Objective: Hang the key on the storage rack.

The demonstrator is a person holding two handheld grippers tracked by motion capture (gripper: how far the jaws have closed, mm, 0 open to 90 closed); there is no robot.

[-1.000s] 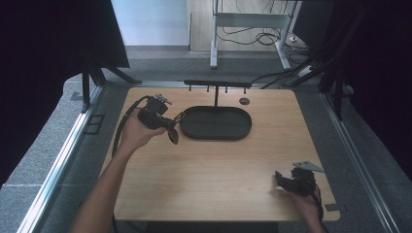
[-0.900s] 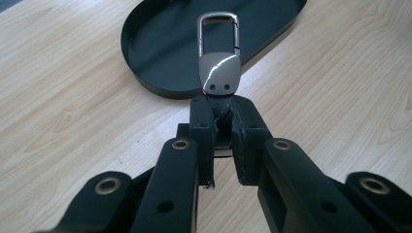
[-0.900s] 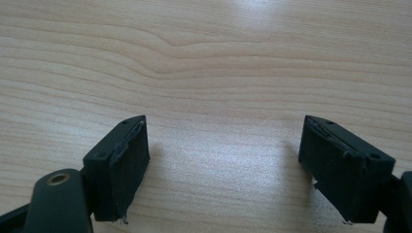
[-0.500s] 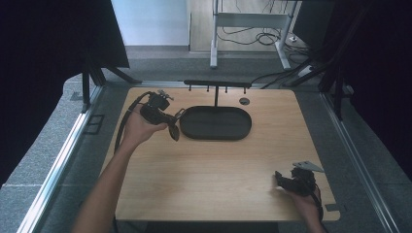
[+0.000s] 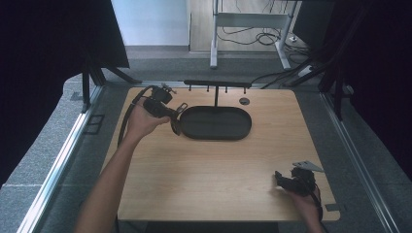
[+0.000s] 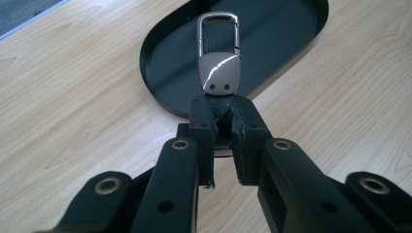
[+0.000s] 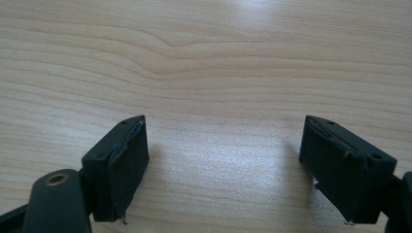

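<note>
My left gripper (image 6: 222, 124) is shut on the dark leather strap of a key fob (image 6: 221, 73), whose silver plate and metal clip stick out past the jaws. In the high view the left gripper (image 5: 176, 119) hangs at the left end of the black oval tray (image 5: 216, 135), with the fob's clip over the tray's near rim (image 6: 160, 99). A black rack with small hooks (image 5: 216, 84) stands behind the tray. My right gripper (image 7: 223, 165) rests low over bare wood, jaws wide apart with nothing between them; it sits at the table's front right (image 5: 286, 179).
A small round dark disc (image 5: 244, 101) lies on the table (image 5: 194, 174) behind the tray at right. Metal rails run along both table sides. Beyond the far edge are a desk frame and floor cables.
My left hand and gripper have drifted slightly away from me and toward the tray's left end, still holding the fob. The right hand has stayed put.
</note>
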